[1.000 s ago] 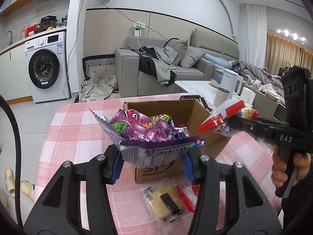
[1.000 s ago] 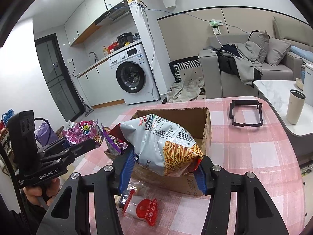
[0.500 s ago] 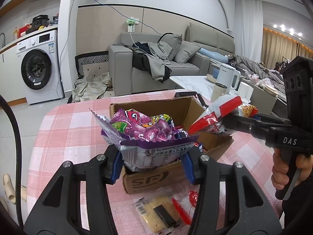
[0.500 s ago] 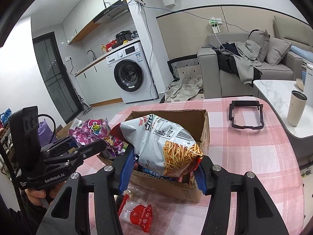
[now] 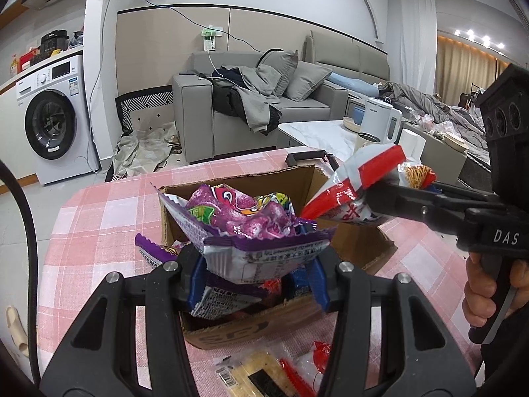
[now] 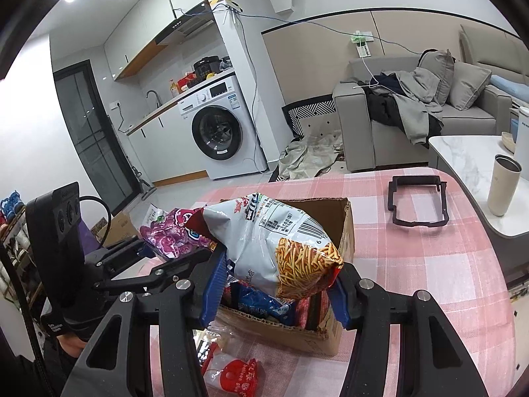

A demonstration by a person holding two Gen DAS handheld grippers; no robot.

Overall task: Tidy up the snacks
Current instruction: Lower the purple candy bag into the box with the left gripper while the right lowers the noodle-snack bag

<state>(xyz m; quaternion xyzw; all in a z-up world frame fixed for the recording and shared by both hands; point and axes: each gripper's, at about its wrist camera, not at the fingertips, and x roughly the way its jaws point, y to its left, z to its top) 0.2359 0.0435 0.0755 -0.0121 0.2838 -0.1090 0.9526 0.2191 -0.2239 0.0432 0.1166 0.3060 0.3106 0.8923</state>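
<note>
My left gripper (image 5: 258,276) is shut on a purple snack bag (image 5: 248,228) and holds it over the near part of an open cardboard box (image 5: 350,241). My right gripper (image 6: 276,292) is shut on a white and red noodle-snack bag (image 6: 281,248) and holds it over the same box (image 6: 347,231). Each gripper shows in the other's view: the right one (image 5: 383,195) to the right, the left one (image 6: 172,258) to the left. Several snack packets (image 6: 261,304) lie inside the box.
The box stands on a pink checked table (image 5: 99,218). A cracker pack (image 5: 258,377) and a red-capped balloon glue packet (image 6: 234,374) lie in front of the box. A black frame (image 6: 418,203) lies at the table's far right. A low table with a cup (image 6: 502,185) stands beyond.
Both grippers have moved forward and down over the box, with their bags still held. The box now lies directly under both bags.
</note>
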